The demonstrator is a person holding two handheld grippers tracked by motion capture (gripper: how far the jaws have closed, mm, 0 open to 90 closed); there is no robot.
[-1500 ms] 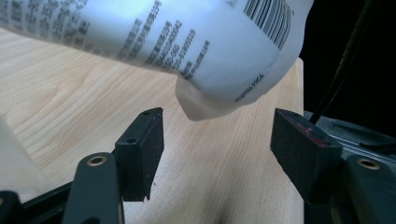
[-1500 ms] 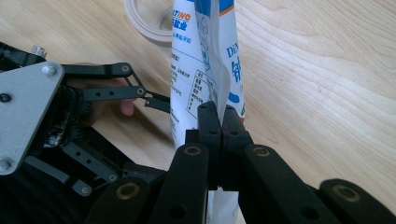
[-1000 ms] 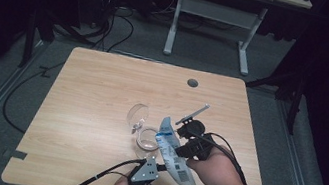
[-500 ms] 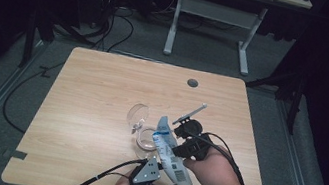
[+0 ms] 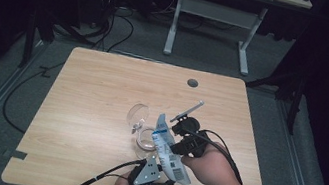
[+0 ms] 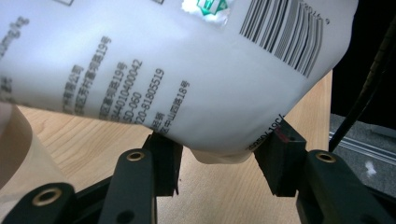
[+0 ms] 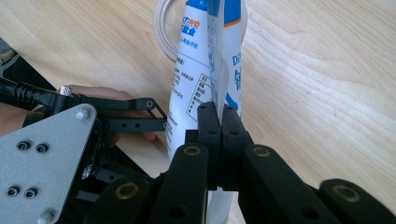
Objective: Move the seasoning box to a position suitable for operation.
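A white and blue printed pouch (image 5: 167,154) hangs tilted over the front of the wooden table (image 5: 102,87). My right gripper (image 5: 170,140) is shut on its thin edge seam; in the right gripper view the pads (image 7: 220,112) pinch the pouch (image 7: 196,70) flat. My left gripper (image 5: 162,177) sits under the pouch's lower end. Its jaws have just been closing. In the left gripper view the pouch's (image 6: 163,70) bulging bottom lies between the two pads (image 6: 164,161), with my left gripper (image 6: 222,156) wide. A clear glass jar (image 5: 145,139) stands beside the pouch, its round lid (image 5: 137,114) swung back.
A thin grey stick (image 5: 190,110) pokes out beyond the right gripper. A cable hole (image 5: 192,83) sits near the table's far edge. Cables trail from both grippers toward the front edge. Another table's white legs (image 5: 244,40) stand behind, with cords on the floor.
The pouch and the right hand have shifted slightly to the left. The left gripper stays under the pouch's lower end.
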